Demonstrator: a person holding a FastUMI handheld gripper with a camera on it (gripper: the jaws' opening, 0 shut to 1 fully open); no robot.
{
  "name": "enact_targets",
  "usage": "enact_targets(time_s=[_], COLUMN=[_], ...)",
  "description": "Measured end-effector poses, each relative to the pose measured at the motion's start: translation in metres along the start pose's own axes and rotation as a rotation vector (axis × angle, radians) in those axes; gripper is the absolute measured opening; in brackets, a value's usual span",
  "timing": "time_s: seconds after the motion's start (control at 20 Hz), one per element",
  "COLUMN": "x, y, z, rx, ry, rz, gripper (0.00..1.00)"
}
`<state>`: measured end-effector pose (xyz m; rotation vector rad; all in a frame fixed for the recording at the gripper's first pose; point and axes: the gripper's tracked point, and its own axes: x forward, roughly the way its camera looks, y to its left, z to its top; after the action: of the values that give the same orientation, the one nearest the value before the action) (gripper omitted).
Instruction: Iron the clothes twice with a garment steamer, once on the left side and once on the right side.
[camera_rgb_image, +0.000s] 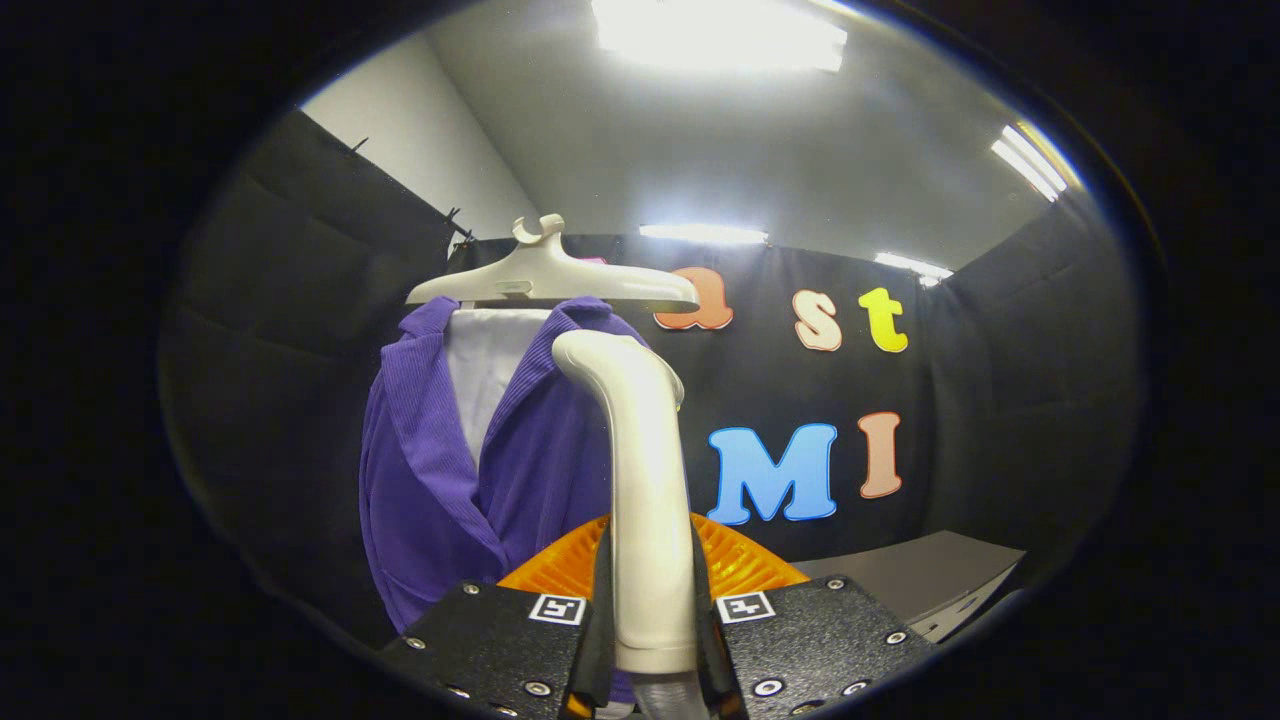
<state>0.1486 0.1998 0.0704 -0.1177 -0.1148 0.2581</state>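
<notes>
We see the gripper (655, 620) with both fingers (600, 610) pressed against the pale handle of the garment steamer (645, 480): jaws nearly together, clamped on the handle, with no gap visible on either side. The handle rises upright from between the fingers and bends at its top toward the clothes. We judge it is held low on the handle so the head reaches the fabric while the gripper stays clear.

Just beyond the fingers sits an orange ribbed dome (740, 565), likely the steamer's base. Farther off and to the left hangs the purple garment (430, 480) on a pale hanger (545, 275), front open over a white panel (485, 370). The steamer head stands near the garment's right front edge; contact we cannot confirm. A grey board (920, 580) lies far right. We cannot judge how many of the 2 passes are done.
</notes>
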Motion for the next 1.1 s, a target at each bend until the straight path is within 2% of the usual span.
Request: enact_targets(time_s=[0.3, 1.1], x=[-0.004, -0.051], y=[-0.004, -0.022], z=[-0.024, -0.16], rx=[-0.089, -0.151], ry=[0.003, 0.212], rz=[-0.052, -0.059], gripper=[0.33, 0.33])
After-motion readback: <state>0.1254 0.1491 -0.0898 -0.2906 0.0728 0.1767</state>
